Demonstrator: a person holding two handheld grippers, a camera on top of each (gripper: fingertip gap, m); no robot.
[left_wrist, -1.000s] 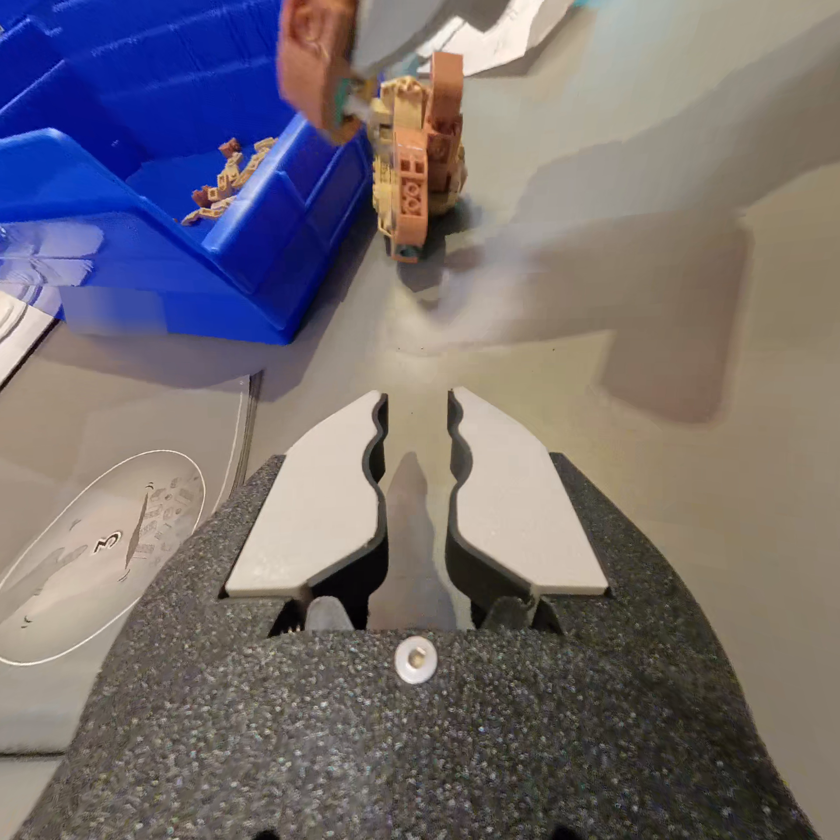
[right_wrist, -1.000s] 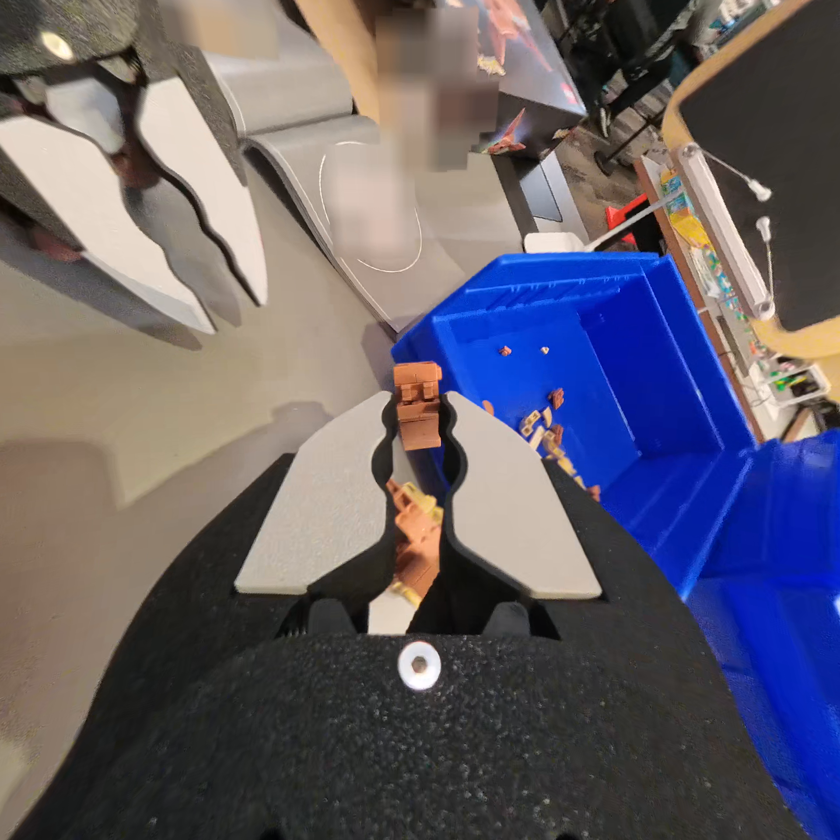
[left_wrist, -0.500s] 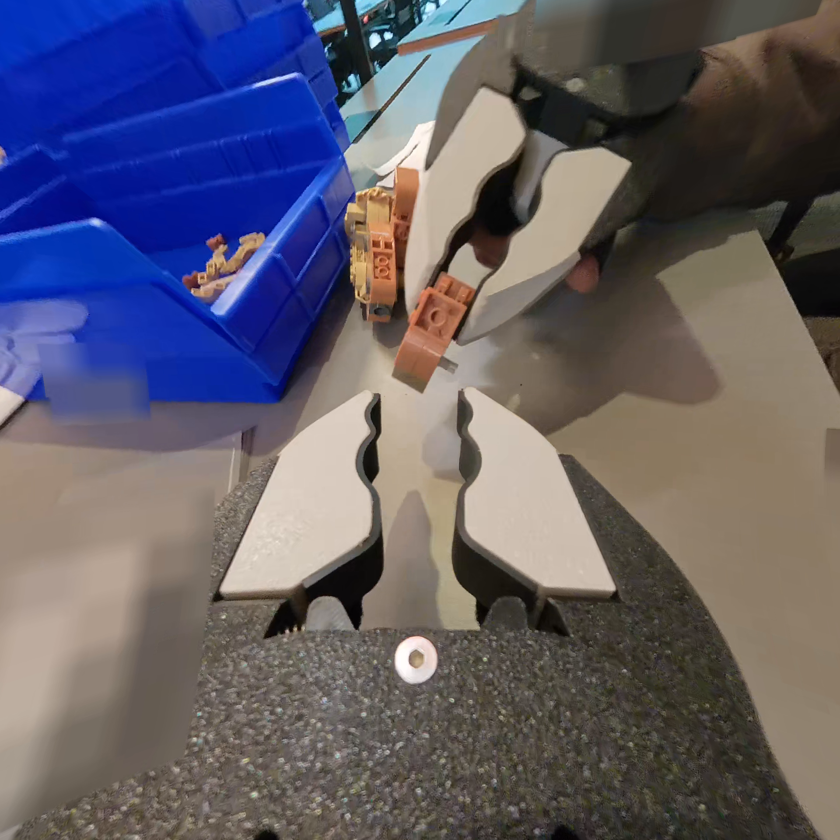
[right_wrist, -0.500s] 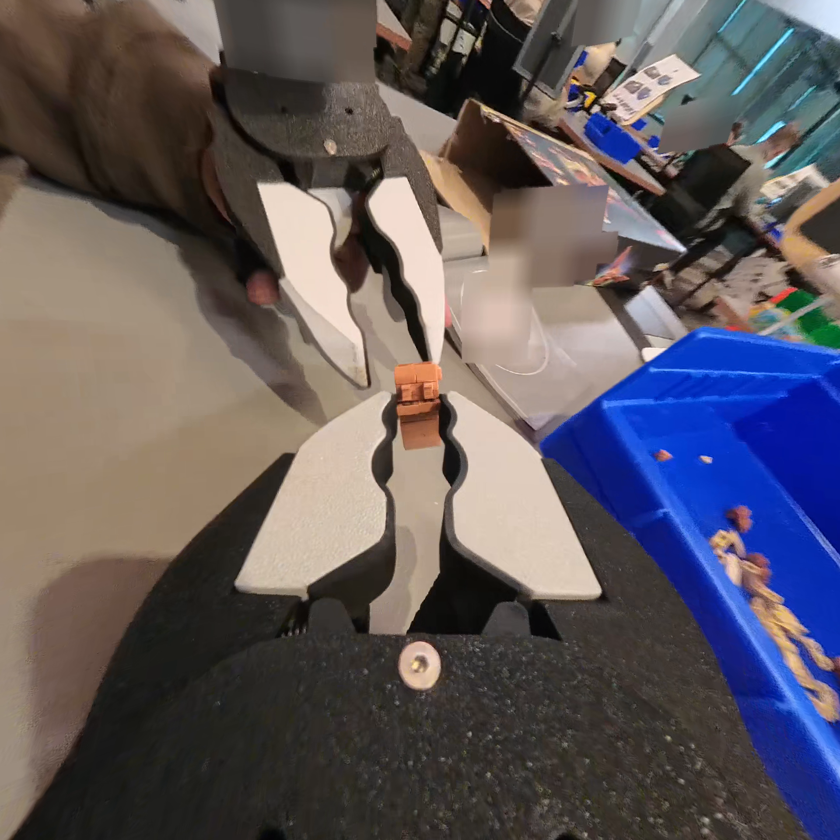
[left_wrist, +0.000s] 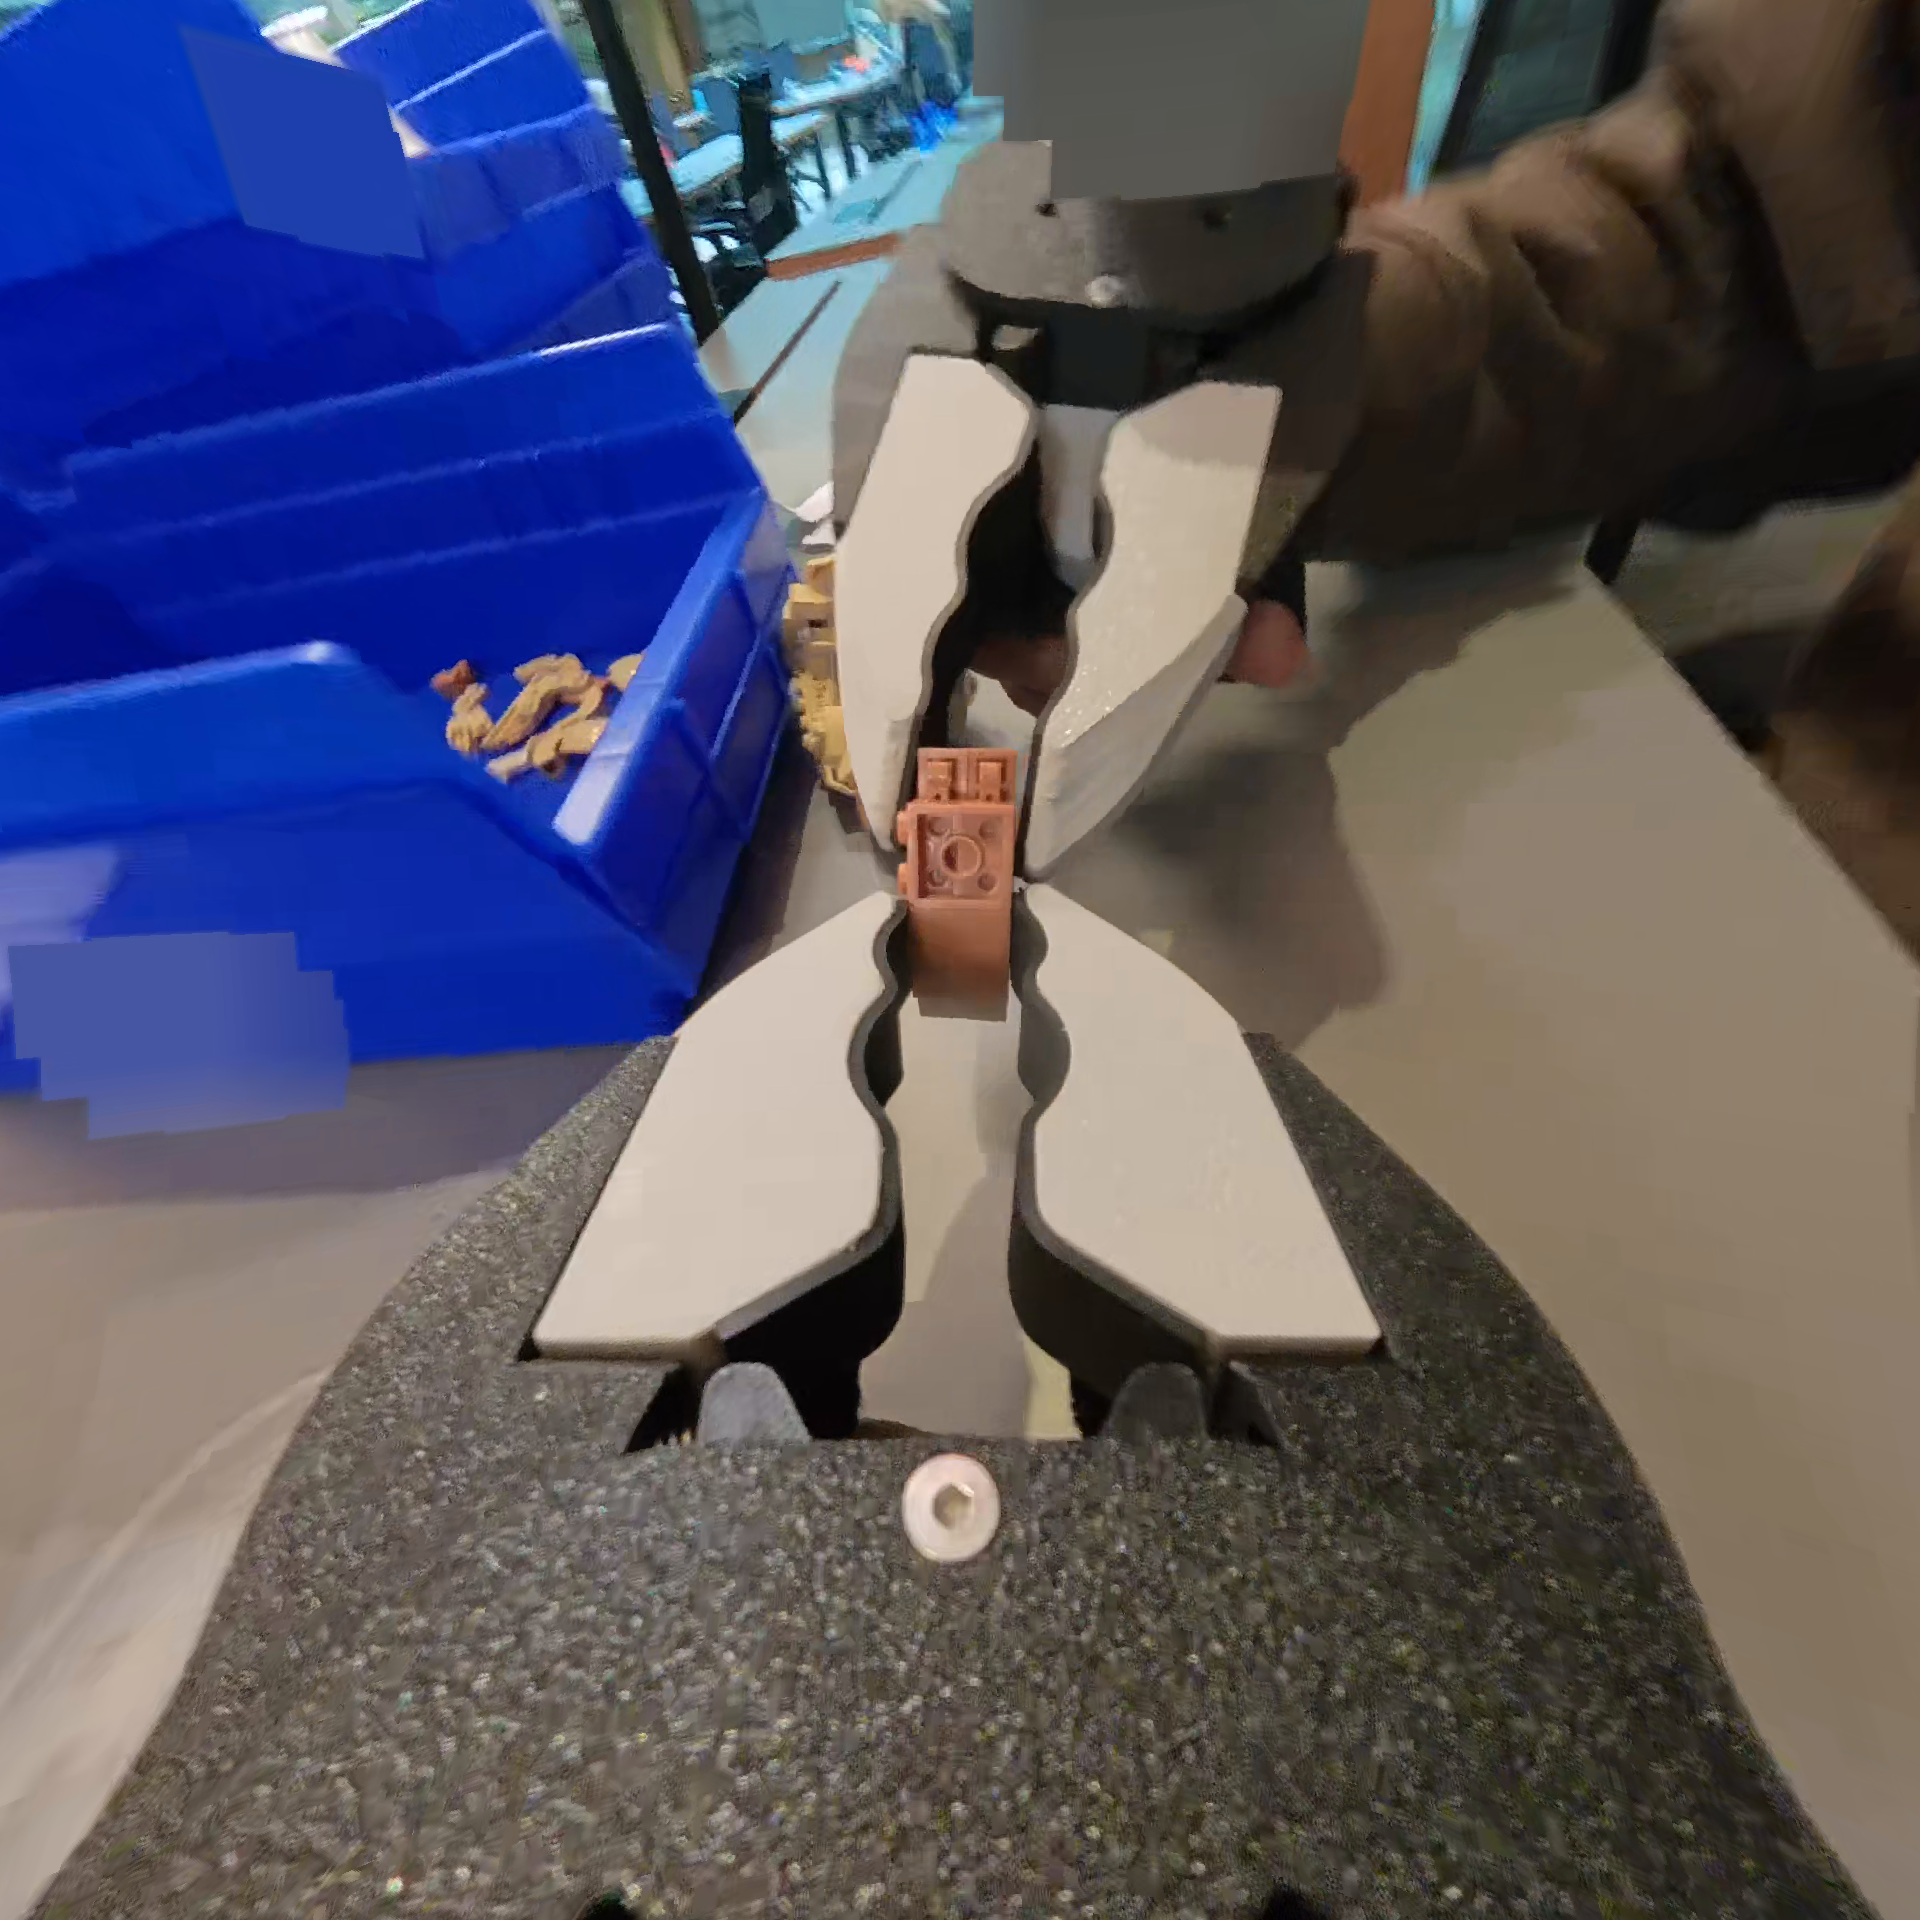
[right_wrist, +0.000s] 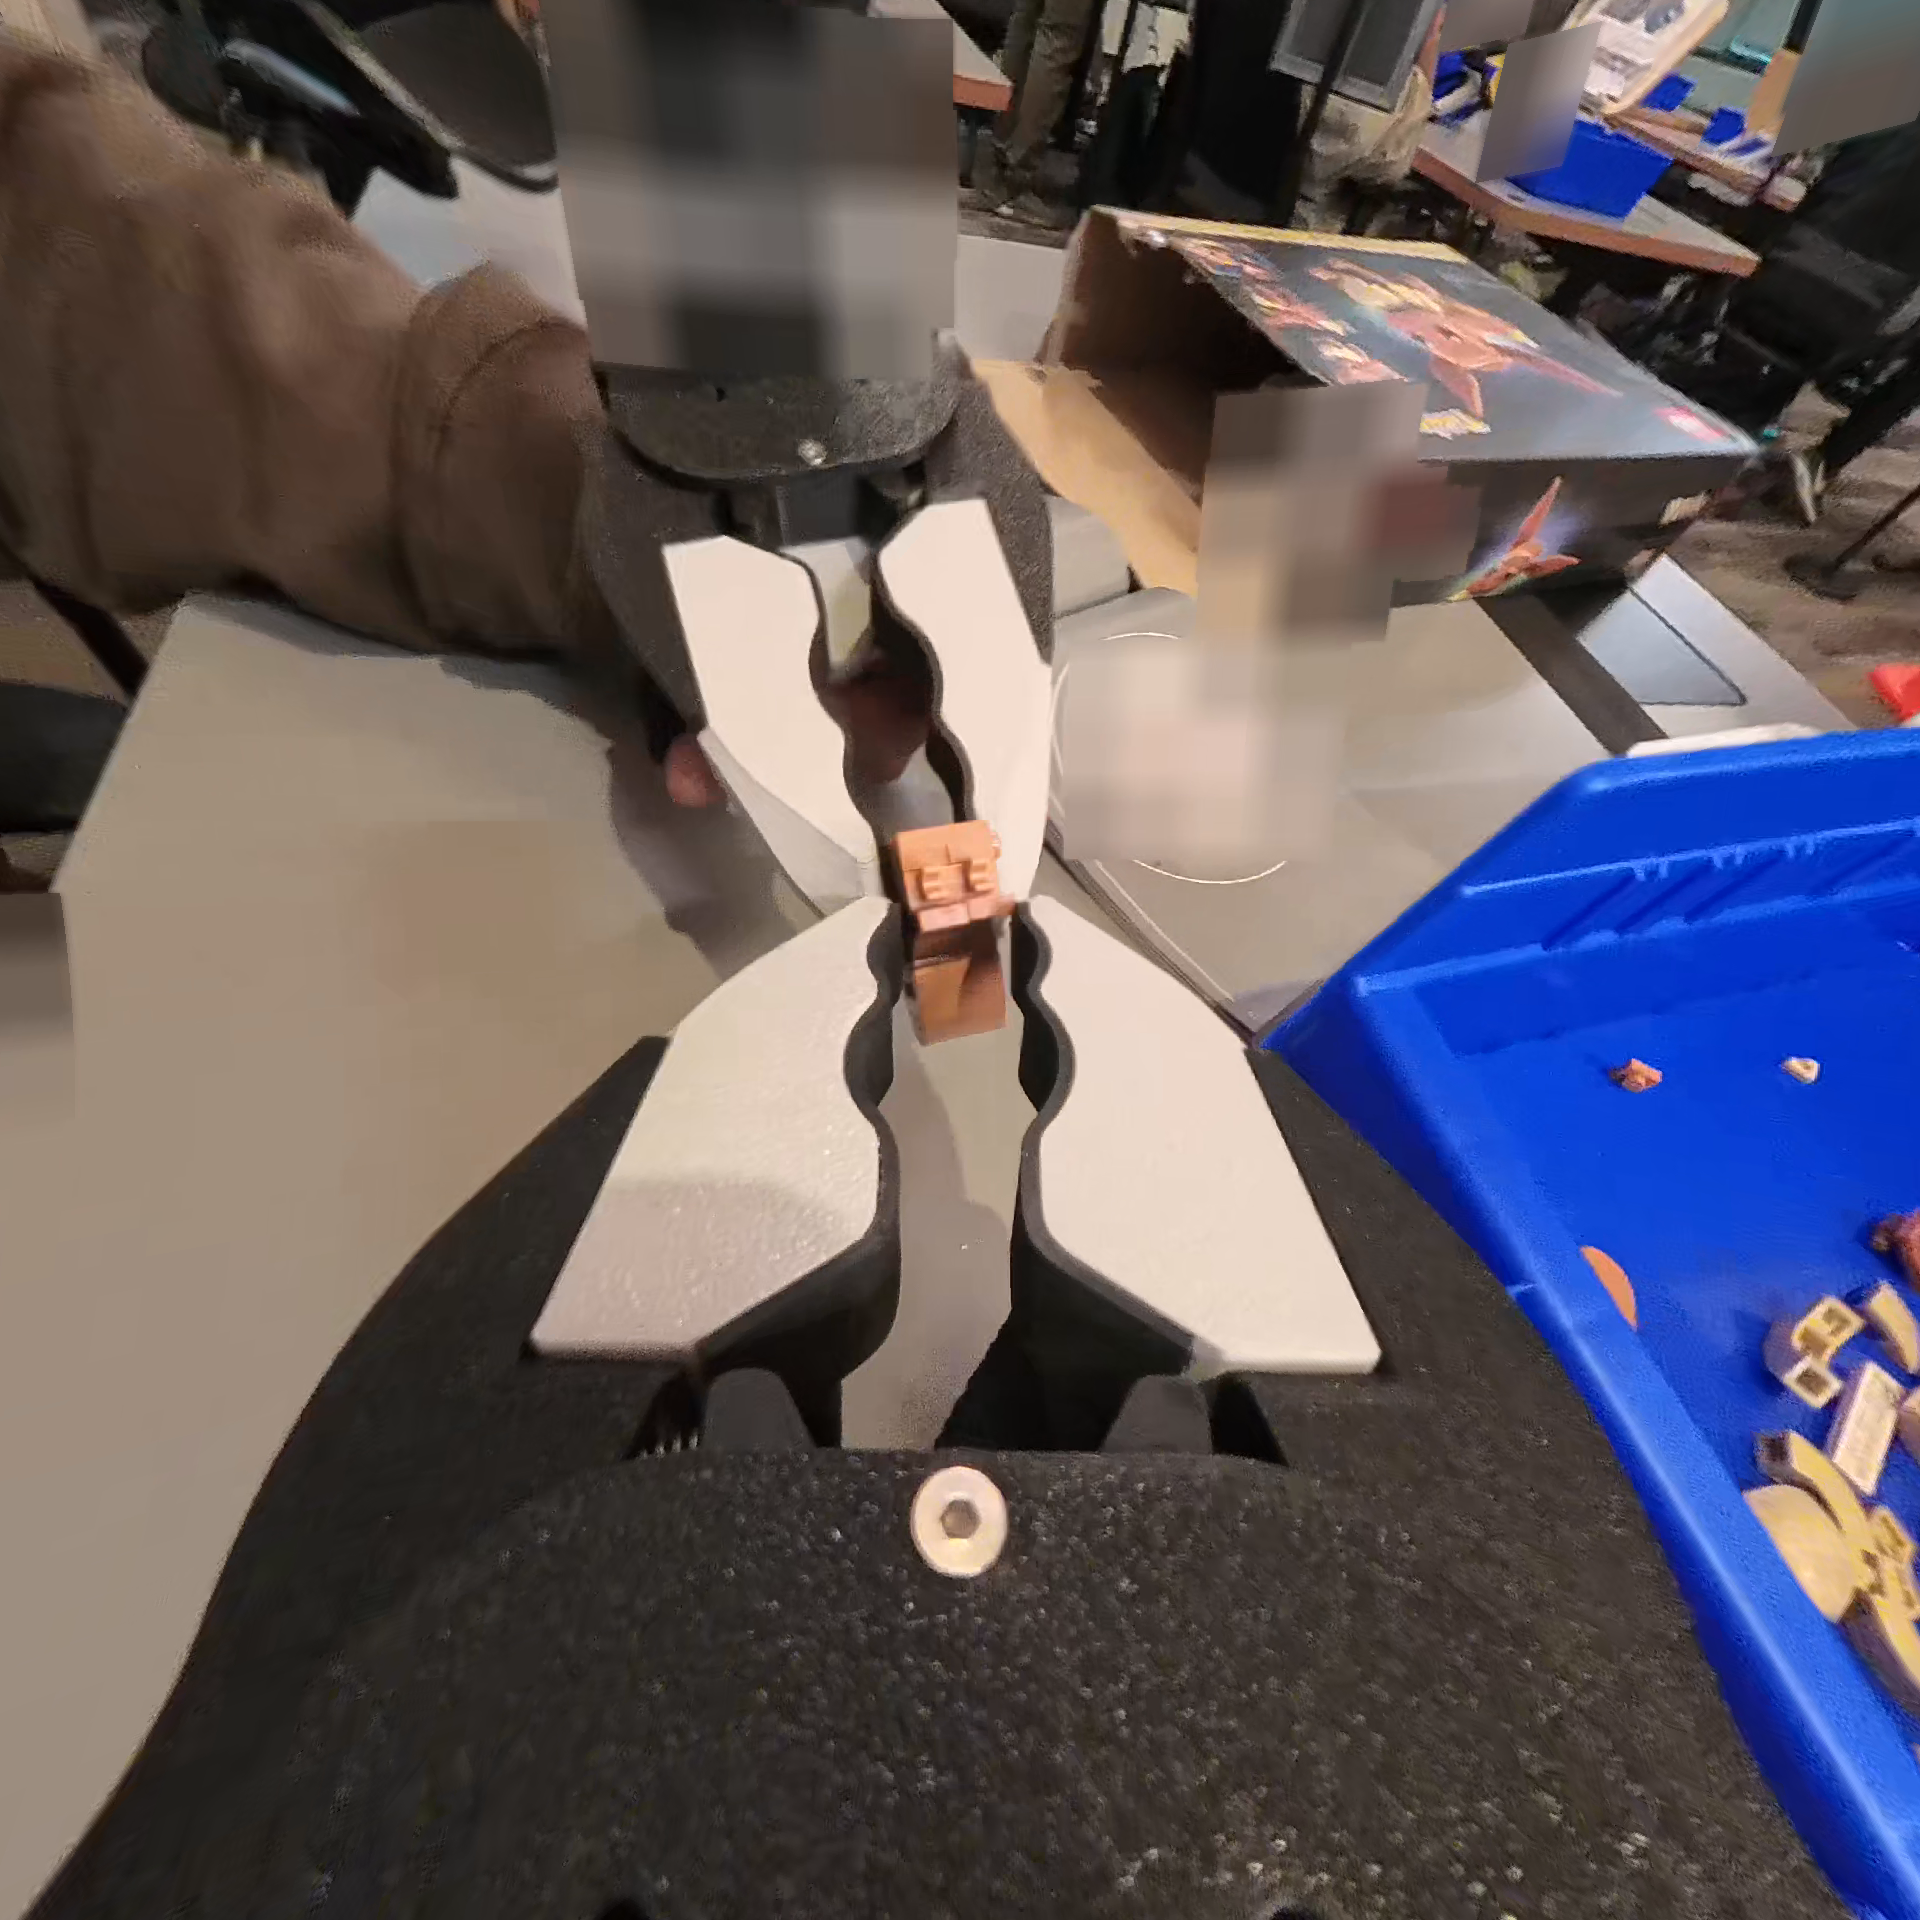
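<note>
My left gripper (left_wrist: 958, 914) and right gripper (right_wrist: 951, 914) meet tip to tip above the counter (left_wrist: 1455, 1039), both closed on the same brown brick piece (left_wrist: 956, 883). Its long axis runs straight from one gripper into the other. The blue bin (left_wrist: 416, 727) stands beside my left gripper.

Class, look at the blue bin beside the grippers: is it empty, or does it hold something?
Not empty. The blue bin holds a scatter of small tan and brown bricks on its floor, most of which is bare.

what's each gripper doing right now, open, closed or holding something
left gripper: closed on one end of the brown brick piece.
right gripper: closed on its other end.
</note>
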